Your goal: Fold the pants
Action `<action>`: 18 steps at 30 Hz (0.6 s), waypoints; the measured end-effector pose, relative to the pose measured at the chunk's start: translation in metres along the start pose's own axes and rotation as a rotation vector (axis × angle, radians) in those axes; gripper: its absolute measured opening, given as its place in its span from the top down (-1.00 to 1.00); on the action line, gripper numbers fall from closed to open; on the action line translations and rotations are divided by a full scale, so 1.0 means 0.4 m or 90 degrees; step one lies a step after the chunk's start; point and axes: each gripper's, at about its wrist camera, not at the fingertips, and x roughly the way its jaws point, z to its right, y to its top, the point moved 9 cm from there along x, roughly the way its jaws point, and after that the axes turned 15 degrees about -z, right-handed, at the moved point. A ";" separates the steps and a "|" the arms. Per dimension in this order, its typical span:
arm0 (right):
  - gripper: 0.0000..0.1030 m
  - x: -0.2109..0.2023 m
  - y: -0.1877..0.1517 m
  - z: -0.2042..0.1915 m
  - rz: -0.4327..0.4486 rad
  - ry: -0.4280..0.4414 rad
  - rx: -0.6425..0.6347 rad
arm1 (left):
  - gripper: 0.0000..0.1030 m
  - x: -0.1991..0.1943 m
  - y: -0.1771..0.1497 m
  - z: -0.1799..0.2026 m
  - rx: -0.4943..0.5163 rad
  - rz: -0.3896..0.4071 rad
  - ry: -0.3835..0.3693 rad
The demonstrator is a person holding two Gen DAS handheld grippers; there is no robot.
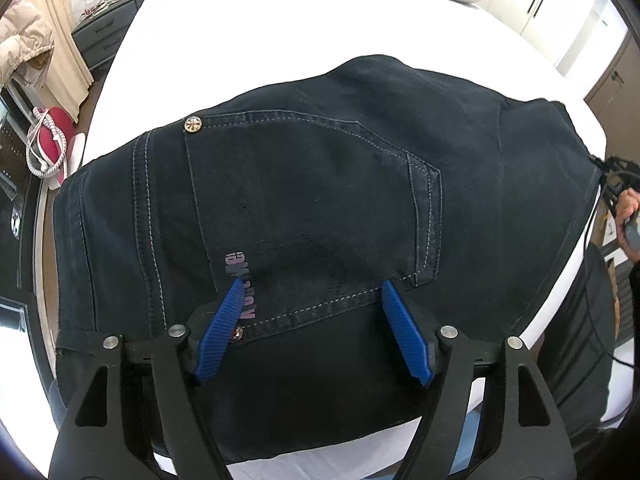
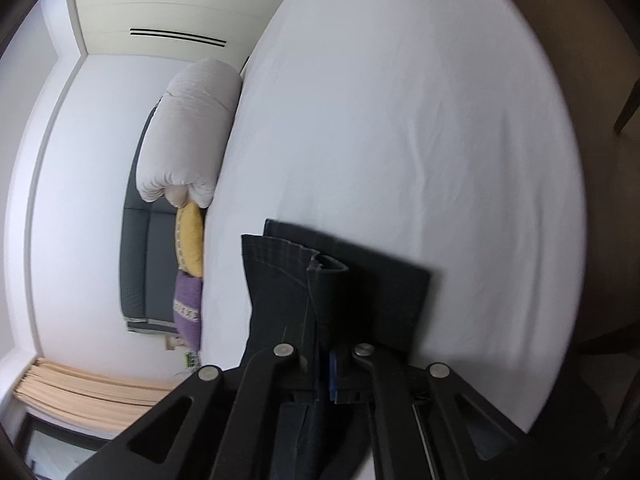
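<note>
Dark stitched denim pants [image 1: 320, 208] beneath spread left gripper [image 1: 314, 286], hem pinched in right gripper [image 2: 324, 354].

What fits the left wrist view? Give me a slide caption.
Open left gripper poised over the back pocket of dark pants spread on a white bed.

White bed [image 1: 280, 20], grey dresser [image 1: 102, 36], cream curtain [image 2: 88, 400].

Dark pants [image 1: 320, 184] lie spread on the white bed [image 1: 248, 32], back pocket [image 1: 304, 208] uppermost, a metal rivet [image 1: 193, 124] at its ten o'clock corner. The left gripper [image 1: 312, 292] stands with blue fingers [image 1: 402, 330] parted over the pocket's six o'clock seam, gripping nothing.
</note>
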 end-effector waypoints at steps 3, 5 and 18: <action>0.94 -0.020 0.007 0.008 0.016 -0.016 0.002 | -0.37 -0.008 -0.007 -0.010 -0.011 0.004 -0.008; 0.94 -0.019 0.004 0.011 0.012 -0.024 -0.003 | -0.39 -0.004 -0.011 -0.012 -0.009 0.004 -0.004; 0.98 -0.031 -0.004 0.025 -0.018 -0.047 -0.037 | -0.57 -0.002 -0.053 -0.030 -0.022 0.020 -0.005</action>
